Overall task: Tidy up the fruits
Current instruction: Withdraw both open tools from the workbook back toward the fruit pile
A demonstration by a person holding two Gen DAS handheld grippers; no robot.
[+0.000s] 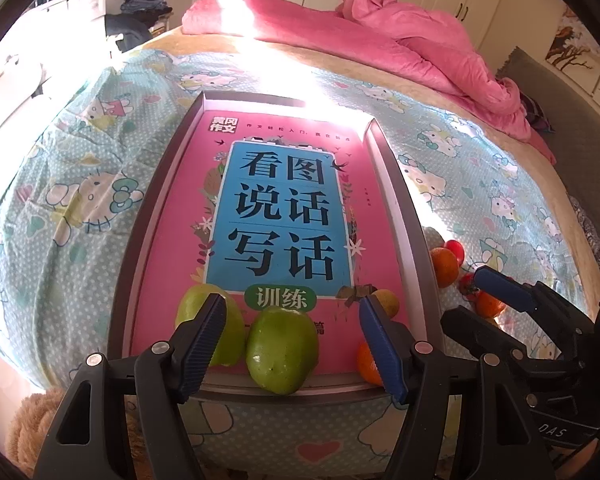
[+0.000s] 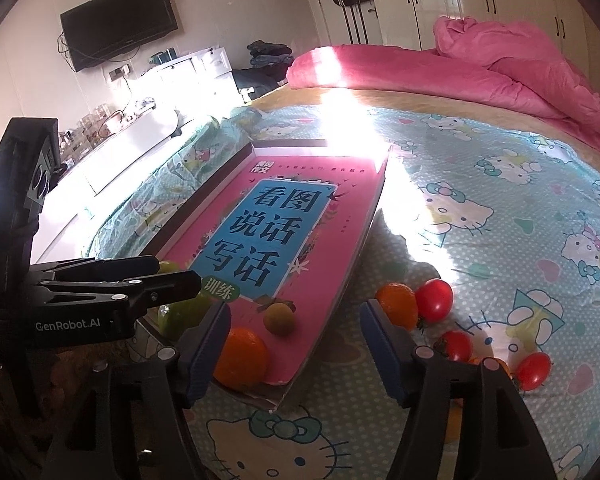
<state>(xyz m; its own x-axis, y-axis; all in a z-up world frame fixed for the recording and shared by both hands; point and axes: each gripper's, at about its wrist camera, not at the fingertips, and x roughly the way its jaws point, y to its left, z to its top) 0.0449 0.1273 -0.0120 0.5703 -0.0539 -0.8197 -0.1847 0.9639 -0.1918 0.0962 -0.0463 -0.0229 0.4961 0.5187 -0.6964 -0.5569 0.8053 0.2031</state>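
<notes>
Both tools, the left tool point(image 1: 292, 344) and the right tool point(image 2: 294, 348), stood apart and empty; the soft, thin-skinned tomatoes point(image 2: 434, 300) at lower right wanted a gentle grip across the middle.

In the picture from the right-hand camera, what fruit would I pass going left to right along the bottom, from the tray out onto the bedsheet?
Green fruit → orange on the tray → small yellowish fruit → orange on the sheet → upper tomato → tomato at the far right.
</notes>
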